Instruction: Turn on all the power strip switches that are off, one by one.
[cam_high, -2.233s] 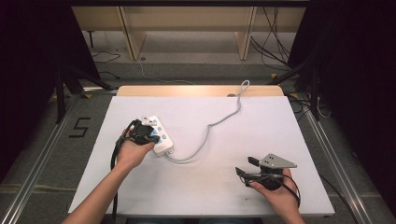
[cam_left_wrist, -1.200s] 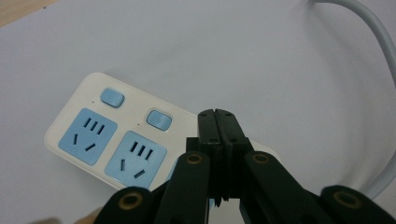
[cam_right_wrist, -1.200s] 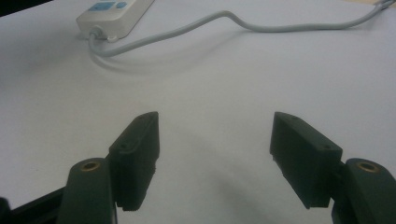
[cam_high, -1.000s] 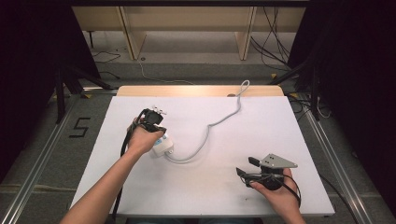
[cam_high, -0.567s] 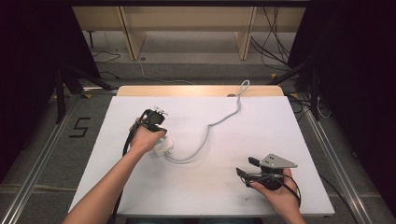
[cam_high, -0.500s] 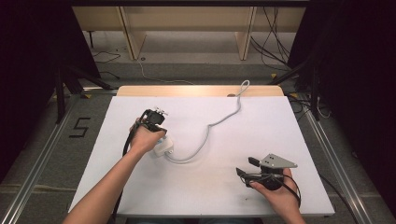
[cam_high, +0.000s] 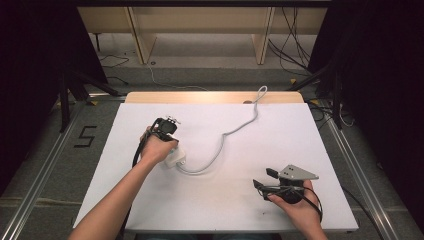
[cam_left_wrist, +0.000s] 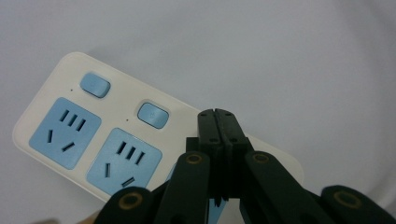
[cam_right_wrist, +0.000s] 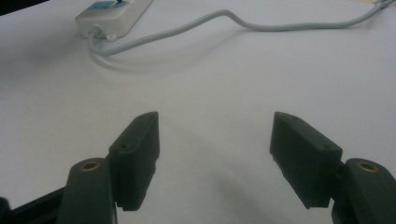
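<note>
Closed left tool over power strip, seemingly near its edge.

White table, power strip, cord

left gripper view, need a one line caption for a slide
Shut left gripper poised over a white power strip with blue sockets and two blue switch buttons, on a white table.

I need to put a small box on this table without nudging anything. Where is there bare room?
The white table is bare right of the grey cord, above the right gripper, and along the near edge between the forearms. It is crowded at the left, where the left gripper sits over the power strip.
</note>
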